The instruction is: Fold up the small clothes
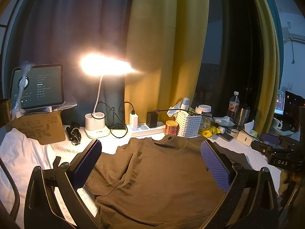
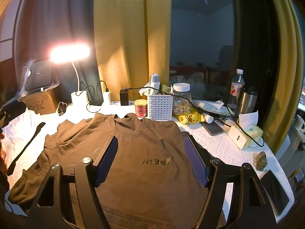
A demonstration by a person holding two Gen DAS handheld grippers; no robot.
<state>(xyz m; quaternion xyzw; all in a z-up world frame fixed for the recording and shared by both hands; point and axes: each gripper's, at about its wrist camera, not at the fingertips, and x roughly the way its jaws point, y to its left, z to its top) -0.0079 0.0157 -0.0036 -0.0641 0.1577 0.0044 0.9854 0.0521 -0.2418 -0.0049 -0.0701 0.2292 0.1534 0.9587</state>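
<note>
Left wrist view: brown T-shirt [image 1: 158, 181] lay flat, mid-tabletop, collar toward the far edge, hem at the near edge. Left gripper [image 1: 152, 164] and right gripper [image 2: 150, 158] hovered above it w/ jaws apart, holding nothing. Fabric judged light, soft, limp; pinch at hem/shoulder seams.

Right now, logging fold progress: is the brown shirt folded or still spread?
Mostly spread. The brown T-shirt lies front-up on the white table cover, collar toward the lamp; only its left sleeve looks tucked over.
</note>
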